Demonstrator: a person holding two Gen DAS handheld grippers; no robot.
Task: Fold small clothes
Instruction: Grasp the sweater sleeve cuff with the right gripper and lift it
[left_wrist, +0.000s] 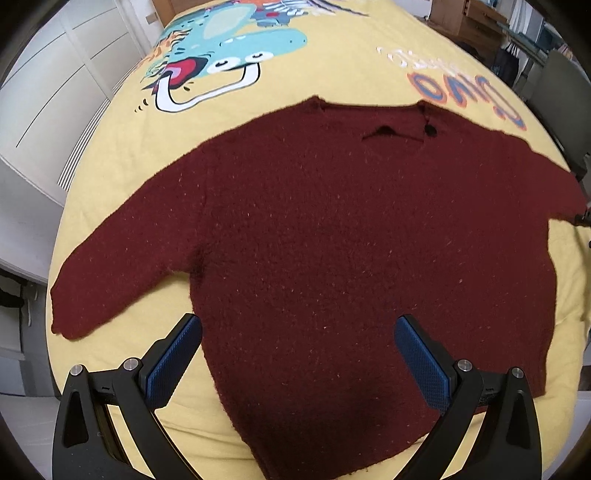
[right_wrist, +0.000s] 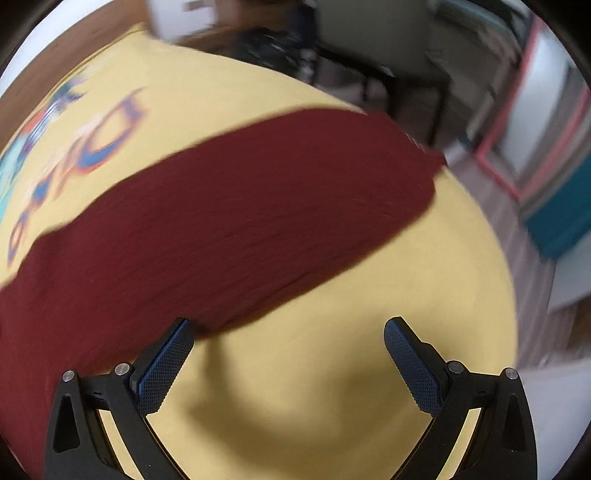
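left wrist view, going left to right: white cabinet doors (left_wrist: 55, 92) sitting off the bed's left side, then the yellow bedspread (left_wrist: 110, 177) with a cartoon dinosaur print (left_wrist: 221, 48) up top. the maroon sweater (left_wrist: 332, 240) is lying flat on the spread, front up, neckline (left_wrist: 384, 122) on the far side, hem toward me. its left sleeve (left_wrist: 110, 266) is angling down and out to the bedspread's left edge; the other sleeve is running off frame right. i'm holding my left gripper (left_wrist: 298, 334) above the hem area, tongs spread wide, gripping nothing, left blue pad (left_wrist: 173, 365) just over the sweater's side edge, the right pad over the body. orange and blue lettering (left_wrist: 469, 92) is showing beyond the right shoulder. right wrist view is motion-blurred: the sweater's right sleeve (right_wrist: 240, 206) is stretching diagonally across the yellow spread toward the bed's far right edge, cuff (right_wrist: 424, 155) near that edge. my right gripper (right_wrist: 289, 334) is hovering with tongs also wide apart and empty, left pad (right_wrist: 166, 369) at the sleeve's lower edge, right pad over bare yellow spread. can't tell whether either is touching fabric.
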